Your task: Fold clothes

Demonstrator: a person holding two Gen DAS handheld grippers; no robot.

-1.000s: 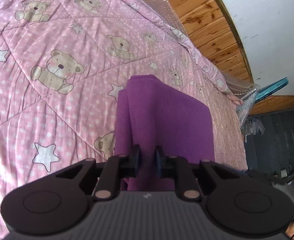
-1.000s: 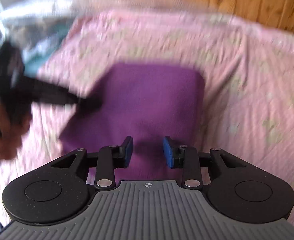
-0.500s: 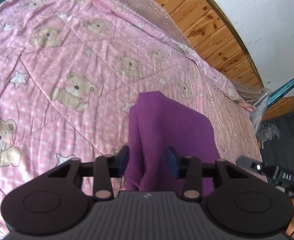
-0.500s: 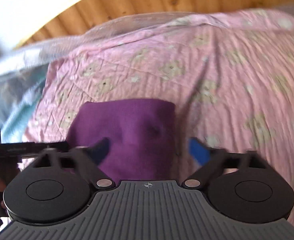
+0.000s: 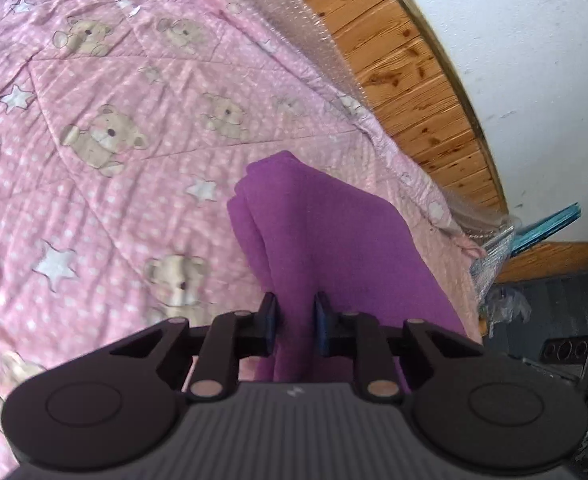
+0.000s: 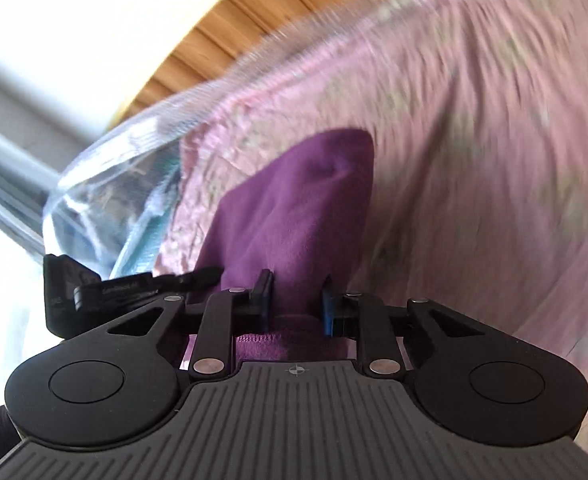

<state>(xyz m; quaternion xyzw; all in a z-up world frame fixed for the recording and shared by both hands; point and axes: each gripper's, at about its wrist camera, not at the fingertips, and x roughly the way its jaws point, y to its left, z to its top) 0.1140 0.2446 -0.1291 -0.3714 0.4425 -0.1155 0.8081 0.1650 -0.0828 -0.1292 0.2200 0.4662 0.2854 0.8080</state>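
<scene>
Both hand-held grippers, left (image 5: 294,322) and right (image 6: 297,304), closing on folded purple cloth (image 5: 325,232); next, lift off bed (image 5: 94,184) evenly.

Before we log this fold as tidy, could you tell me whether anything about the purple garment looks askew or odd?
Slightly. The purple garment is not lying flat on the pink quilt: its near end is bunched and lifted between the closing left gripper and right gripper, and its layered side edge is uneven.
</scene>
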